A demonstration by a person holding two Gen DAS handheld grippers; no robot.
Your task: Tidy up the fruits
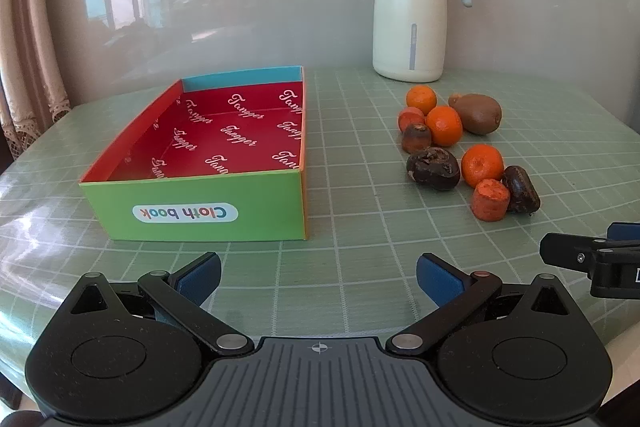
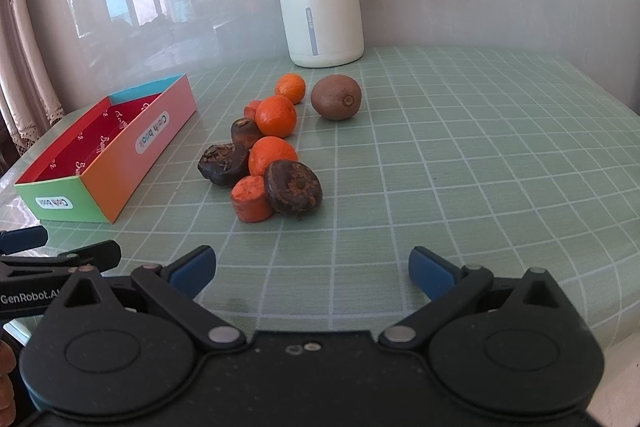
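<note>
On green checked tablecloth (image 2: 440,155): loose fruit pile (image 2: 276,147) with brown kiwi (image 2: 336,101), beside empty red-lined cardboard box (image 1: 224,135). Left gripper (image 1: 318,277) and right gripper (image 2: 312,267) both spread apart, holding nothing, near the pile.

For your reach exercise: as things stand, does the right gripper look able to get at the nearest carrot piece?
Probably yes. The right gripper is open, and only bare tablecloth lies between it and the carrot piece. A dark fruit touches the carrot's right side, which may crowd one of the fingers.
</note>
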